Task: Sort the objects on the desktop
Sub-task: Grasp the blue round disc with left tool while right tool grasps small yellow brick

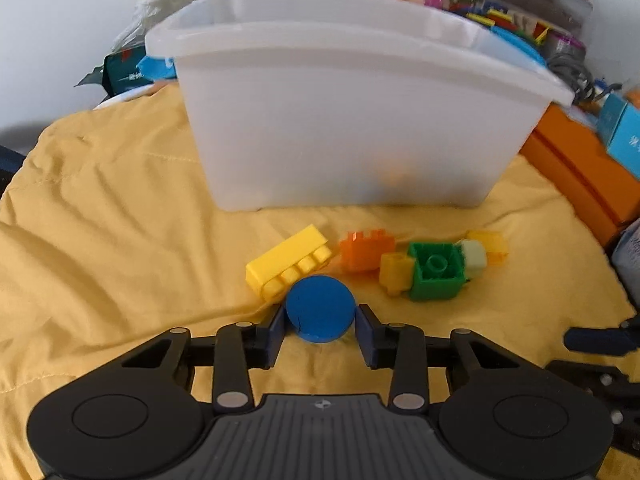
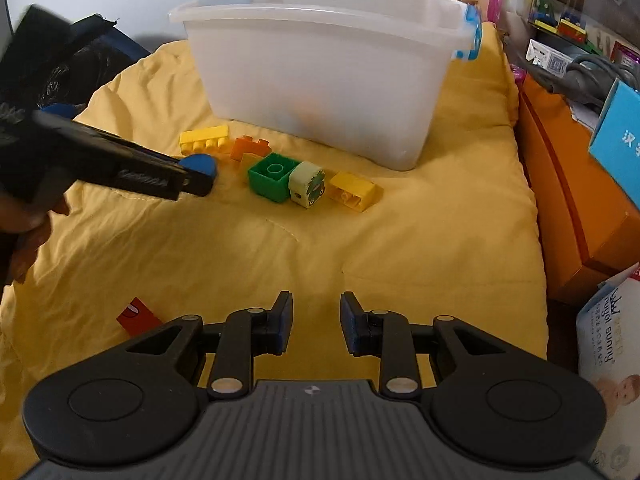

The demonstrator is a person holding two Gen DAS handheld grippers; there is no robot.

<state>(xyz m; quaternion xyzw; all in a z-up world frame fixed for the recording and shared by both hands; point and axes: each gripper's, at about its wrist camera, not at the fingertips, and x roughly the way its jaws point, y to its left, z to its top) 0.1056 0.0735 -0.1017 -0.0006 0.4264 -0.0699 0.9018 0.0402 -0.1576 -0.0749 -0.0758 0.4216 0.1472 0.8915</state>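
My left gripper (image 1: 320, 326) is shut on a blue round disc (image 1: 320, 307) and holds it just in front of the toy bricks; the disc also shows in the right wrist view (image 2: 202, 164). On the yellow cloth lie a yellow long brick (image 1: 288, 262), an orange brick (image 1: 366, 250), a green square brick (image 1: 436, 270), a pale printed cube (image 2: 307, 184) and a small yellow brick (image 2: 354, 191). Behind them stands a translucent white bin (image 1: 340, 120) with something orange inside. My right gripper (image 2: 316, 322) is open and empty, low over the cloth near its front.
A red block (image 2: 138, 316) lies on the cloth left of my right gripper. An orange box (image 2: 568, 184) with a blue carton (image 2: 620, 136) borders the right side. A wipes pack (image 2: 608, 332) sits at the right front. Bags and toy clutter stand behind the bin.
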